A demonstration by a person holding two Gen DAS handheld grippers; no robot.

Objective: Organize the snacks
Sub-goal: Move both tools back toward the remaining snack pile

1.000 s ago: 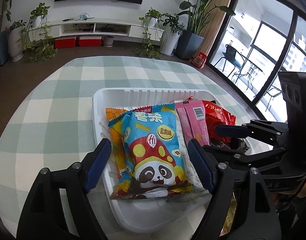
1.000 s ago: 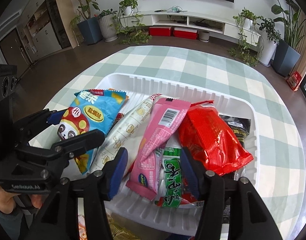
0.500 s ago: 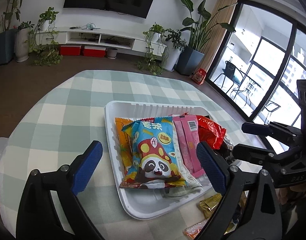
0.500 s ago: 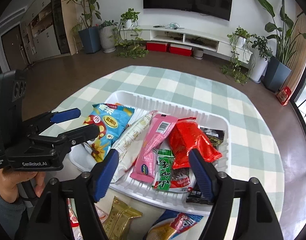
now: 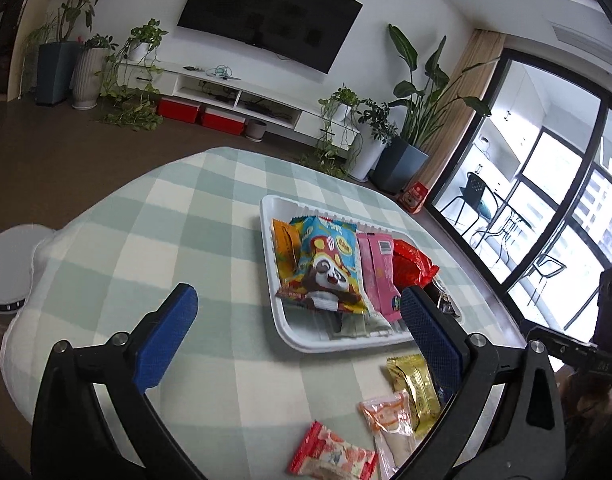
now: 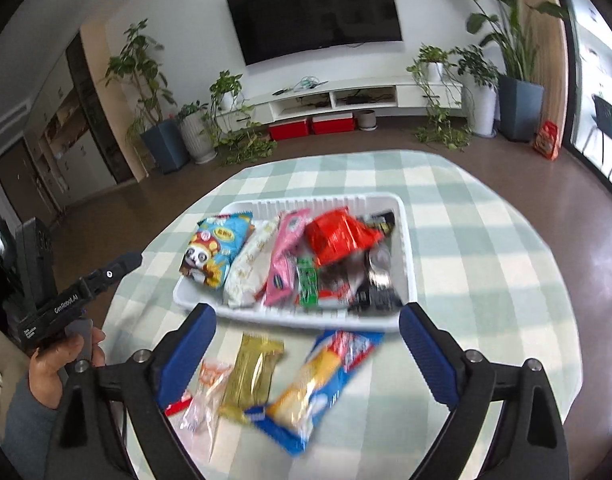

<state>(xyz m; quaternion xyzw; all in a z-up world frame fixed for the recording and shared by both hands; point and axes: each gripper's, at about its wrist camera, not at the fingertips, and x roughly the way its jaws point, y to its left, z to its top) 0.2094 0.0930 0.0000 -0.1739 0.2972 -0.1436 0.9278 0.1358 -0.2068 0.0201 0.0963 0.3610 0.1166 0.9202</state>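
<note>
Both tools pulled back from tray [image 5: 282, 332]; left tool [image 5: 295, 322], right tool [image 6: 308, 330] opening, empty

A home living room: black wall-mounted television [image 6: 316, 10] at 12 o'clock, low white media shelf [image 6: 346, 98] beneath, potted green plants [image 5: 416, 92] at 2 o'clock.

In the right wrist view, white lettering reading "GenRobot.AI" ran along the black body of the left gripper [image 6: 123, 262], at about nine o'clock; a smaller white line under it was too small to read. The panda bag [image 6: 217, 246] in the tray [image 6: 406, 280] carried a yellow oval with Chinese characters, blurred beyond reading. The pink packet [image 5: 376, 268] bore a barcode near its top, at about one o'clock in the left wrist view, digits illegible.
</note>
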